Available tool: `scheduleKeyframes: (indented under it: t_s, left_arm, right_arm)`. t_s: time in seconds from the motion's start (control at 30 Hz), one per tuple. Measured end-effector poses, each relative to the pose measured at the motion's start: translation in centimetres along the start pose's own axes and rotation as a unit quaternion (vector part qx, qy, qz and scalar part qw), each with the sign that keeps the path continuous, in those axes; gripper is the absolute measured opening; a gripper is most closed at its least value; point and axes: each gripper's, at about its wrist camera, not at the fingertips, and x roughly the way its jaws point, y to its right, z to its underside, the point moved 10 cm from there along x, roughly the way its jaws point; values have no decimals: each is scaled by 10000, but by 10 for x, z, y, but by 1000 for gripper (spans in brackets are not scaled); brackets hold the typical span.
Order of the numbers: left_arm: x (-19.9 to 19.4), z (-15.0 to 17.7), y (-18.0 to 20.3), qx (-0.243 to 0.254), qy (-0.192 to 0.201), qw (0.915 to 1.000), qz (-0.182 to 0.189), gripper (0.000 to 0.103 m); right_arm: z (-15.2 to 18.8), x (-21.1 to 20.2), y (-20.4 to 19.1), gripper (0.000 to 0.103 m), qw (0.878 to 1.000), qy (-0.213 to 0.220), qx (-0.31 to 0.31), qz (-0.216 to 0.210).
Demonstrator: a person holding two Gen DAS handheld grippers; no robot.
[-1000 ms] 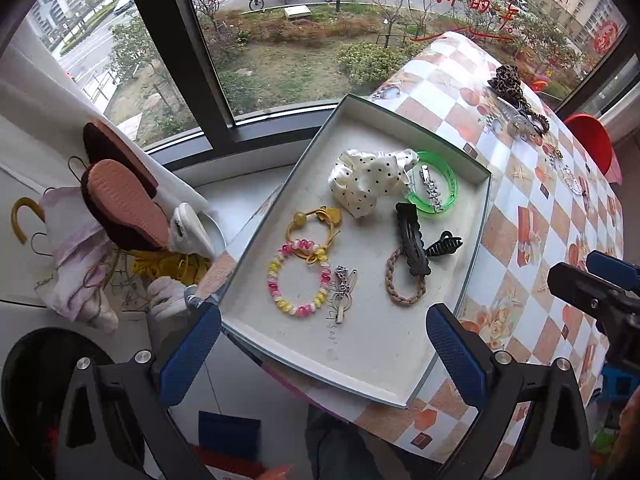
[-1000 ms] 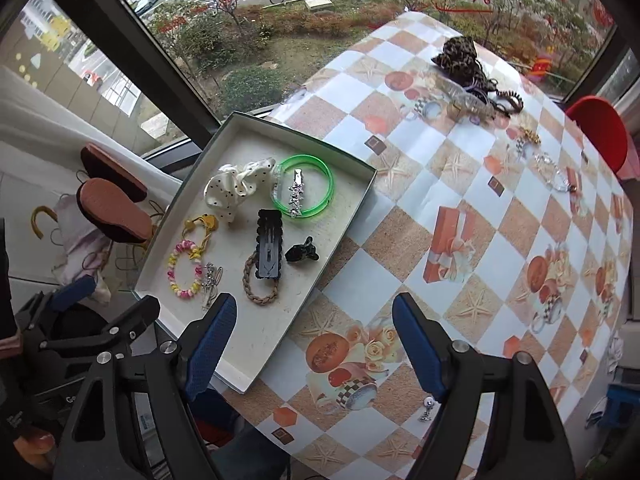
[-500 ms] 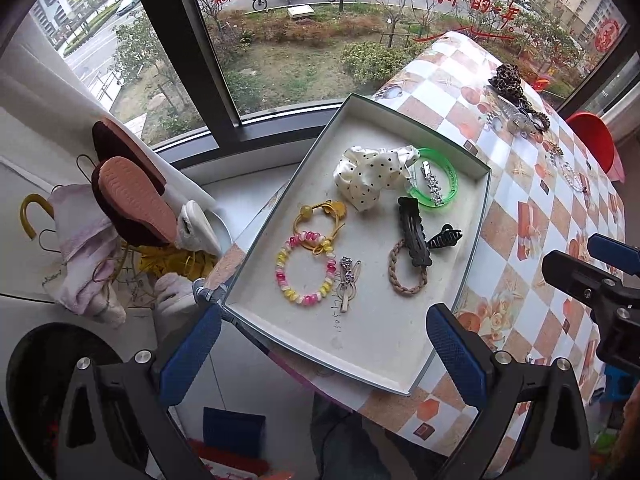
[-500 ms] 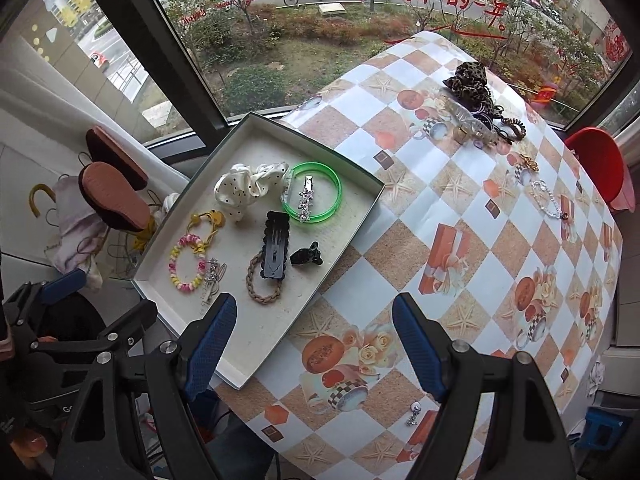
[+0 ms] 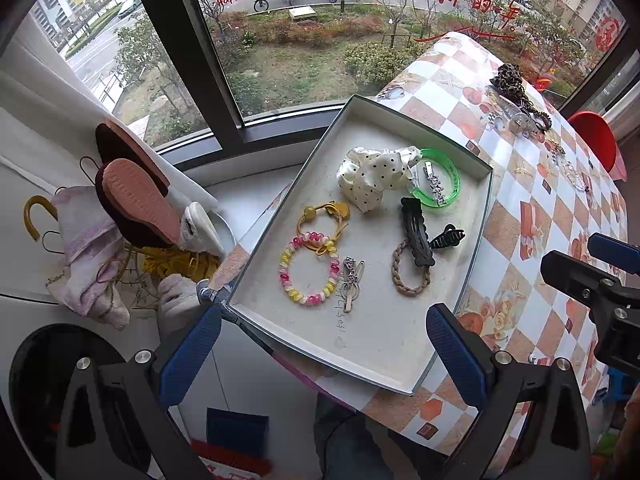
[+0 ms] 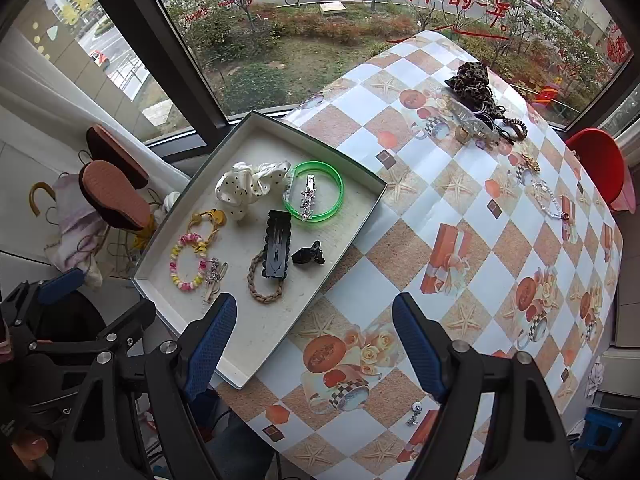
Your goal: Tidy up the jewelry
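Left gripper and right gripper: black angular frames, silver screws, blue textured finger pads.

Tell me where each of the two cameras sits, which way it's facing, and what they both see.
Left wrist: sits on the left gripper, looking steeply down at the white tray of hair ties and clips; its own open blue fingers show, and the right gripper pokes in at the right edge.
Right wrist: sits on the right gripper, looking steeply down at the checkered tablecloth beside the tray; its open fingers show, with the left gripper at lower left.
Shared: the tray, the green bangle, the leopard scrunchie, the window.
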Motion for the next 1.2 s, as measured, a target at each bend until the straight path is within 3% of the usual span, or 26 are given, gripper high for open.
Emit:
scheduleKeyframes:
  t_s: [1.2]
  left_arm:
    - [1,0,-5,9,-19,9999,-103,103]
  right_arm:
    - [4,3,-3,83,10000,-47,-16,13]
